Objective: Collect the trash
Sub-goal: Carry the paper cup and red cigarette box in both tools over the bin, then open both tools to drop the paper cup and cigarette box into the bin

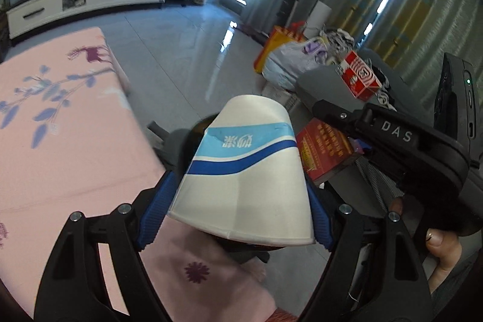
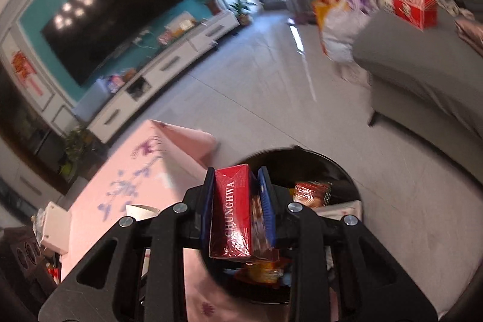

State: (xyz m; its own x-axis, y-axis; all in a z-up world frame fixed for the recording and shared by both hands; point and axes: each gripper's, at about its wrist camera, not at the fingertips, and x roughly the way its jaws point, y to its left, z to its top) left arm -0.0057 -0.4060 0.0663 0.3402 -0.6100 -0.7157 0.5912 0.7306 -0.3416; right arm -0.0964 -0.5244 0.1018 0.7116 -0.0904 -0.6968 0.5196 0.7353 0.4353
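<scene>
Two grips: left hand-held gripper clamps white/blue paper cup, right hand-held gripper pinches red cig pack.

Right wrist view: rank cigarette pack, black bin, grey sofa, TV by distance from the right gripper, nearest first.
1. Cigarette pack: clamped in the right gripper.
2. Black bin: just beyond, below.
3. Grey sofa: right, across the floor.
4. TV: far wall, upper left.

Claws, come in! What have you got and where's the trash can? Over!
Left claw shut on paper cup. Right claw shut on red cigarette pack, above black trash bin. Nothing blocking.
</scene>
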